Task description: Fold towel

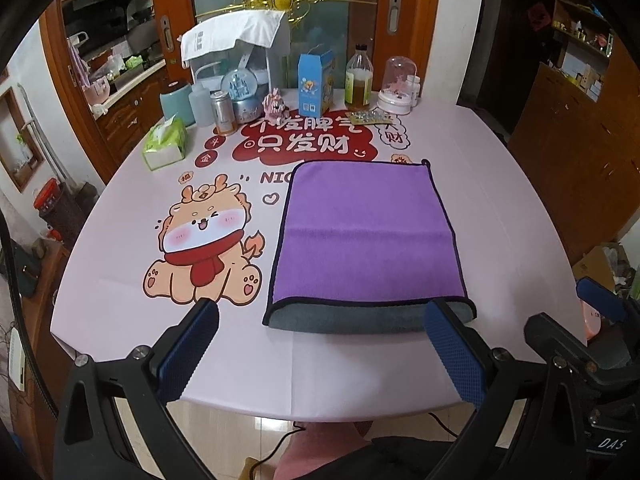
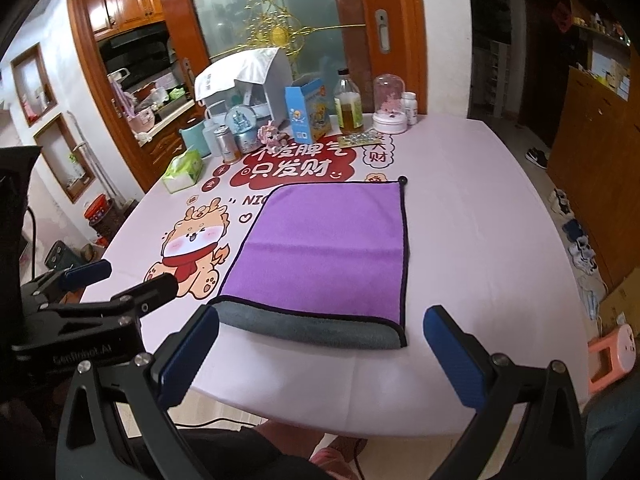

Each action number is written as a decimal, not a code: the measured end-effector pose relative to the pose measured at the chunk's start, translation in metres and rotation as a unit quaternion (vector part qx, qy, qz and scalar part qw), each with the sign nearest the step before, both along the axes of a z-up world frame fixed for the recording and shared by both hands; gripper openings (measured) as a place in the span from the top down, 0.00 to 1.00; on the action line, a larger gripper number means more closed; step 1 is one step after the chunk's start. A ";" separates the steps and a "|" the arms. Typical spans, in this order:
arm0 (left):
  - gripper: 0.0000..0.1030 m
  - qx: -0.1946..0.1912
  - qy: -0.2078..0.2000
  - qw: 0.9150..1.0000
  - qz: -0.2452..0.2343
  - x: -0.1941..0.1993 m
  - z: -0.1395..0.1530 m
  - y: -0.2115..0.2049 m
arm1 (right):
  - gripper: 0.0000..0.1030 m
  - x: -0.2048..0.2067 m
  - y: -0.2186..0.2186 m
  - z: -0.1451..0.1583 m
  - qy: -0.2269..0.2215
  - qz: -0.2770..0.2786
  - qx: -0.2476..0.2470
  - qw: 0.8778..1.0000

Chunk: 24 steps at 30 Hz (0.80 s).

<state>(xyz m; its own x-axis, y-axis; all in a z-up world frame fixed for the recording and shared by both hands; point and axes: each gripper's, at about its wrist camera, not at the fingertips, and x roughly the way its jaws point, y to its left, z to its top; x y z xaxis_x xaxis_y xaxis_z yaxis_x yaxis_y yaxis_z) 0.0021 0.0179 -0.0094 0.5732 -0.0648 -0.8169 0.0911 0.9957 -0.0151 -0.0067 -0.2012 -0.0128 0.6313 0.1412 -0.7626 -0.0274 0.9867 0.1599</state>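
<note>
On the pale pink tablecloth [image 1: 500, 200] printed with a cartoon dragon-dog in a red scarf [image 1: 204, 240], a green tissue pack [image 1: 166, 144] sits far left near the back edge. Just right of it stands a cluster of containers: a teal canister [image 1: 176, 102], a snow globe [image 1: 244, 96], a blue carton [image 1: 316, 82] and a bottle of yellow liquid [image 1: 359, 76]. Right of the cartoon lies the purple microfibre towel with dark trim [image 1: 368, 236], folded over flat, its grey underside [image 1: 360, 318] showing along the near edge. At the near table edge, the left gripper [image 1: 320, 352] hovers with its blue-padded fingers [image 1: 188, 356] spread wide, holding nothing. To its right, the right gripper [image 2: 320, 356] is likewise spread wide and empty, just short of the towel's near edge.
</note>
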 end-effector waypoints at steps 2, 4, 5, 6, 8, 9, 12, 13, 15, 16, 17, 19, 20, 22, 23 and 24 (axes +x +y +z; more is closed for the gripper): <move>0.01 0.003 0.008 1.000 0.000 0.003 -0.003 0.002 | 0.01 0.005 -0.003 -0.004 -0.003 0.013 -0.007 1.000; 0.01 0.001 0.018 1.000 0.000 0.008 -0.006 0.005 | 0.01 0.006 -0.004 -0.006 -0.013 0.023 -0.024 0.999; 0.01 0.002 0.024 1.000 0.000 0.011 -0.009 0.006 | 0.01 0.007 -0.005 -0.007 -0.019 0.027 -0.031 0.999; 0.01 0.002 0.029 1.000 -0.001 0.013 -0.011 0.007 | 0.01 0.008 -0.006 -0.009 -0.025 0.032 -0.038 0.998; 0.01 0.008 0.040 0.999 -0.003 0.018 -0.019 0.009 | 0.01 0.008 -0.005 -0.014 -0.034 0.038 -0.048 0.998; 0.01 0.011 0.044 0.999 -0.005 0.021 -0.022 0.010 | 0.01 0.009 -0.006 -0.017 -0.037 0.041 -0.052 0.997; 0.01 0.018 0.055 0.998 -0.013 0.029 -0.031 0.013 | 0.01 0.012 -0.008 -0.028 -0.045 0.048 -0.061 0.996; 0.01 0.020 0.058 0.998 -0.017 0.032 -0.035 0.014 | 0.01 0.011 -0.008 -0.031 -0.048 0.050 -0.062 0.996; 0.01 0.024 0.063 0.997 -0.021 0.037 -0.042 0.015 | 0.01 0.013 -0.010 -0.039 -0.052 0.054 -0.064 0.995; 0.01 0.025 0.064 0.997 -0.024 0.040 -0.044 0.016 | 0.01 0.014 -0.012 -0.043 -0.053 0.056 -0.065 0.995; 0.01 0.026 0.065 0.997 -0.027 0.042 -0.047 0.016 | 0.01 0.016 -0.014 -0.048 -0.055 0.058 -0.066 0.995; 0.01 0.028 0.067 0.997 -0.037 0.047 -0.053 0.017 | 0.01 0.018 -0.014 -0.056 -0.054 0.060 -0.070 0.994; 0.01 0.029 0.069 0.996 -0.042 0.050 -0.056 0.017 | 0.01 0.020 -0.016 -0.061 -0.054 0.062 -0.070 0.994; 0.01 0.025 0.069 0.996 -0.051 0.055 -0.062 0.018 | 0.02 0.022 -0.018 -0.070 -0.054 0.065 -0.069 0.994; 0.01 0.023 0.070 0.996 -0.057 0.059 -0.066 0.018 | 0.03 0.024 -0.018 -0.073 -0.051 0.066 -0.070 0.994; 0.01 0.022 0.072 0.995 -0.061 0.061 -0.069 0.018 | 0.03 0.026 -0.019 -0.078 -0.048 0.068 -0.072 0.994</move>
